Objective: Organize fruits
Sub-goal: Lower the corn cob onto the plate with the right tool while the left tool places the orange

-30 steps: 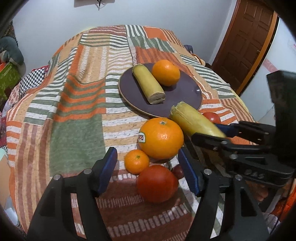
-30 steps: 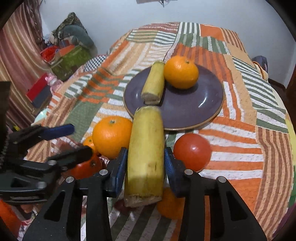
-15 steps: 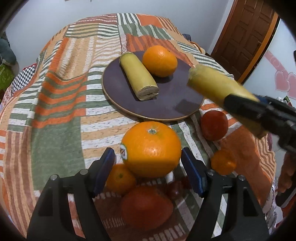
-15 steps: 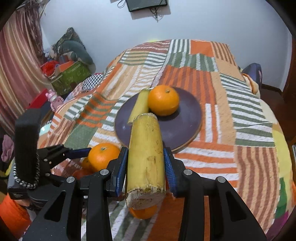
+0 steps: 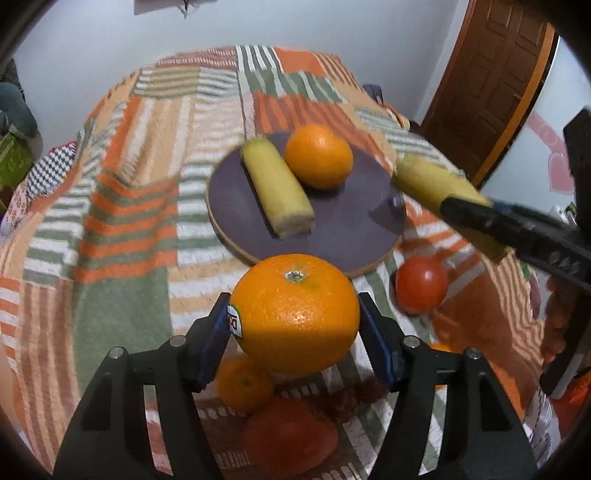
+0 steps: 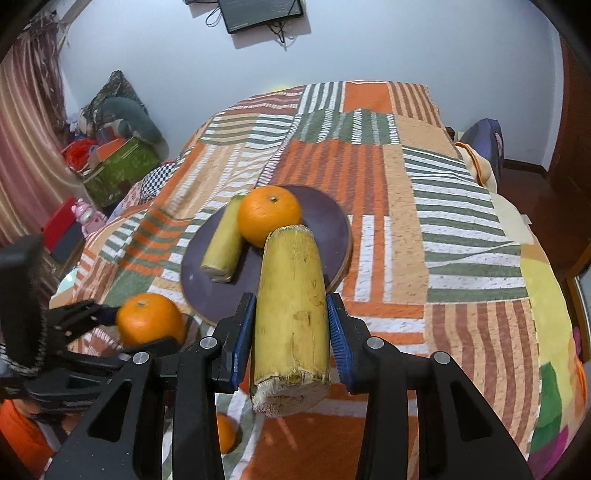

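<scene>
Jaws clamp banana [image 6: 291,317], pointing plateward (lengthwise)

bedspread [image 6: 369,173]: patchwork of orange, green, tan, white stripes | plate [image 5: 343,229]: dark purple, tan rim | large orange [image 5: 295,314]: bright orange, white sticker | cut stalk [image 6: 291,314]: yellow, pale cut end | tomato [image 5: 421,284]: red | gripper pads [image 6: 242,339]: blue

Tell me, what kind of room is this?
Probably a bedroom at home: the fruit lies on a bed under a striped patchwork blanket, with a wooden door and a wall-mounted screen.
</scene>
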Available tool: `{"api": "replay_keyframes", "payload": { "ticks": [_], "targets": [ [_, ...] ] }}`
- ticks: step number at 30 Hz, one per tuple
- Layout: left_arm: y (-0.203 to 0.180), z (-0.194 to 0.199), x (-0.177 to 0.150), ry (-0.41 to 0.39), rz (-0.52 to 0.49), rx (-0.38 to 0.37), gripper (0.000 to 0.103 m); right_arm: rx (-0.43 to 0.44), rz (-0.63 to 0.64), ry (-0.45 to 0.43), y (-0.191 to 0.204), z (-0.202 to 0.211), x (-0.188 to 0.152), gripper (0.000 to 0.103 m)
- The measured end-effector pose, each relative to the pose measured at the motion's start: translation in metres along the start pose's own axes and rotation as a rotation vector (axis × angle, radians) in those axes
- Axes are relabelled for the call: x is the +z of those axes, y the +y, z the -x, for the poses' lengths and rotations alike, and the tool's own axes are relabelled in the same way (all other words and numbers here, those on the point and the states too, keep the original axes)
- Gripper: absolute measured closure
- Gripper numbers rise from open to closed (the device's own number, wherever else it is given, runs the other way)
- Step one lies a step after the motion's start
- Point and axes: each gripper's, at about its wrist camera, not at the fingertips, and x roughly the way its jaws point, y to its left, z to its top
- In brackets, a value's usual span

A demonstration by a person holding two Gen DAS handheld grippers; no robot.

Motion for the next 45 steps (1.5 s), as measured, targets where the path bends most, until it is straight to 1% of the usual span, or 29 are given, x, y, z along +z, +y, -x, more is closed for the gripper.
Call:
{"api": "replay_keyframes", "payload": {
  "ticks": [3,6,11,20,24,29,32,36,38,41,45],
  "targets": [
    [0.006,0.006,0.015,-0.029,0.014,0.015,0.037,-0.008,-0.007,-0.005,-0.007,-0.004,0.007,0.068],
    [0.013,0.002,0.029,-0.039,0.031,0.037,0.037,-0.015,-0.012,-0.011,-0.012,-0.009,0.014,0.068],
    [0.027,-0.018,0.049,-0.029,0.039,0.077,0.037,-0.033,-0.009,-0.015,-0.017,-0.021,0.027,0.068],
    [0.042,-0.057,0.072,0.002,0.062,0.108,0.037,-0.071,0.011,0.019,-0.022,-0.055,0.049,0.068],
    [0.043,-0.063,0.080,-0.010,0.063,0.109,0.037,-0.066,0.017,0.037,-0.023,-0.067,0.051,0.068],
    [0.044,-0.067,0.084,-0.016,0.072,0.106,0.037,-0.072,0.049,0.057,-0.016,-0.078,0.052,0.068],
    [0.045,-0.067,0.084,-0.018,0.079,0.098,0.037,-0.081,0.056,0.054,-0.014,-0.077,0.052,0.068],
    [0.048,-0.069,0.084,-0.003,0.106,0.090,0.032,-0.071,0.048,0.067,-0.017,-0.077,0.053,0.068],
    [0.045,-0.068,0.084,-0.001,0.096,0.088,0.030,-0.076,0.053,0.072,-0.016,-0.077,0.053,0.067],
    [0.037,-0.068,0.082,0.005,0.059,0.104,0.024,-0.081,0.062,0.079,-0.015,-0.077,0.052,0.067],
    [0.035,-0.065,0.081,0.011,0.044,0.116,0.024,-0.065,0.062,0.093,-0.015,-0.075,0.051,0.065]
  ]
}}
